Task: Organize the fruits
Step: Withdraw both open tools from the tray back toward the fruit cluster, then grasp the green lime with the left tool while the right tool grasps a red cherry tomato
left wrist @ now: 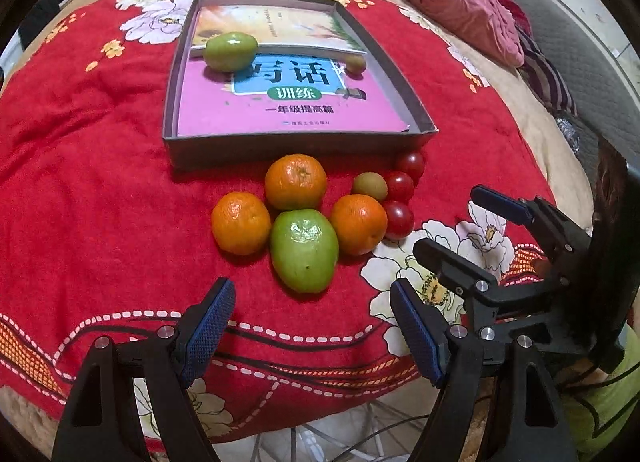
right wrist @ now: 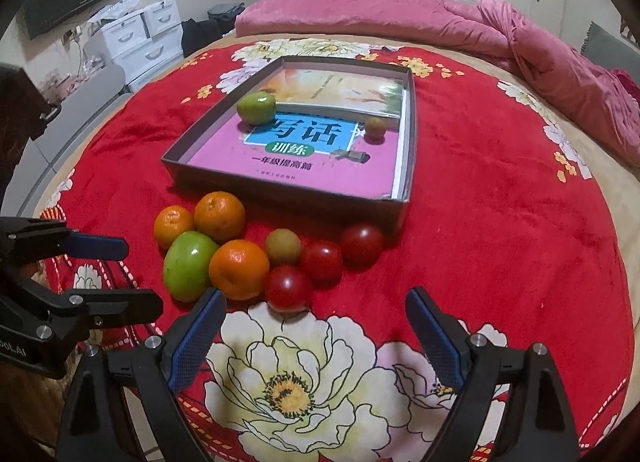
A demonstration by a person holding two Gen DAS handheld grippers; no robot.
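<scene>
A grey shallow box (left wrist: 280, 142) (right wrist: 280, 190) lined with books sits on the red blanket. Inside it lie a green fruit (left wrist: 231, 50) (right wrist: 256, 107) and a small brownish fruit (left wrist: 355, 63) (right wrist: 375, 127). In front of the box lies a cluster: three oranges (left wrist: 295, 181) (right wrist: 239, 269), a big green fruit (left wrist: 304, 250) (right wrist: 189, 265), a small brownish-green fruit (left wrist: 369, 185) (right wrist: 283, 247) and three red tomatoes (left wrist: 398, 219) (right wrist: 287, 288). My left gripper (left wrist: 312, 326) is open and empty just short of the green fruit. My right gripper (right wrist: 316, 334) is open and empty near the nearest tomato.
The red flowered blanket (left wrist: 80, 182) covers a round bed. A pink quilt (right wrist: 440, 22) lies bunched at the far side. White drawers (right wrist: 136, 38) stand at the left. Each gripper shows in the other's view: right (left wrist: 468, 226), left (right wrist: 120, 276).
</scene>
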